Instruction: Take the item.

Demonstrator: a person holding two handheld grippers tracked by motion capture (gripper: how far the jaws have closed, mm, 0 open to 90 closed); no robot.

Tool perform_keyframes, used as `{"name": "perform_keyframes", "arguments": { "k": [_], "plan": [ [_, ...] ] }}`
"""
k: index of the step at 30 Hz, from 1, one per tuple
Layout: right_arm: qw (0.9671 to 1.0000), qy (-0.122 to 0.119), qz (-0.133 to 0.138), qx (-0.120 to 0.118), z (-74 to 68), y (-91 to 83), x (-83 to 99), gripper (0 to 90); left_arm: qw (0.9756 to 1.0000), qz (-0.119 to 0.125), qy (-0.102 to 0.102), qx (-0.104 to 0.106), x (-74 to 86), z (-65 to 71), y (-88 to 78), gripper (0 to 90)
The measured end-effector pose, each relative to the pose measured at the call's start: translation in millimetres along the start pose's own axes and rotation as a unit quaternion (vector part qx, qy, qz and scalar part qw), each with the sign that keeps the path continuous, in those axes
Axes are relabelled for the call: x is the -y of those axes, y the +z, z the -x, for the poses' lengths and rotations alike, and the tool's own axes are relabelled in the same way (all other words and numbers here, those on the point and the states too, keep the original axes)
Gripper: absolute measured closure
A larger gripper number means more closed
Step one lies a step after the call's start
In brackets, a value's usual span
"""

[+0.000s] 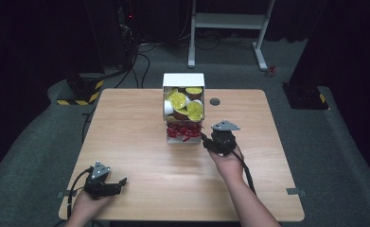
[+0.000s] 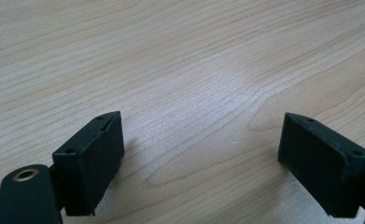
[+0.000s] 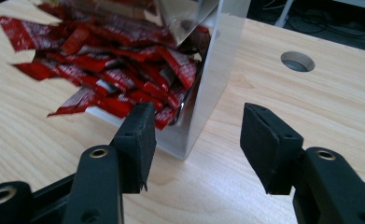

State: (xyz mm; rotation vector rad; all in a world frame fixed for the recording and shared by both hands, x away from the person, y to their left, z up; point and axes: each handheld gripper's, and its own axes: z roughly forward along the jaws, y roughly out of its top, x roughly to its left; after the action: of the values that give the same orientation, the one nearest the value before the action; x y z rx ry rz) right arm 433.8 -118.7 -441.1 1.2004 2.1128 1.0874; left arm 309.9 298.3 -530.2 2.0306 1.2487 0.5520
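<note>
- Right gripper (image 3: 196,144), jaws apart, faces the red sachets (image 3: 119,70) in the clear organiser (image 3: 217,70).
- Sachets look light, floppy, slippery; pinch one by a protruding edge.
- Left gripper (image 2: 201,163) rests apart, empty.

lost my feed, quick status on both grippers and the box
Left gripper open, empty, low over bare table. Right gripper open at organizer box front corner, near red packets. Nothing blocking.
</note>
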Motion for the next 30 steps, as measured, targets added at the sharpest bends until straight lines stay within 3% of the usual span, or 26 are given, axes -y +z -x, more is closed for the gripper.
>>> {"name": "perform_keyframes", "arguments": {
  "k": [14, 30],
  "plan": [
    [1.0000, -0.004, 0.006, -0.005, -0.7, 11.3, -10.9, 55.0, 1.0000, 0.000, 0.000, 0.000, 0.0, 0.0, 0.0, 14.6],
    [0.9993, -0.031, 0.001, 0.021, -7.4, 25.3, -18.7, 62.7, 1.0000, 0.000, 0.000, 0.000, 0.0, 0.0, 0.0, 14.5]
  ]
}}
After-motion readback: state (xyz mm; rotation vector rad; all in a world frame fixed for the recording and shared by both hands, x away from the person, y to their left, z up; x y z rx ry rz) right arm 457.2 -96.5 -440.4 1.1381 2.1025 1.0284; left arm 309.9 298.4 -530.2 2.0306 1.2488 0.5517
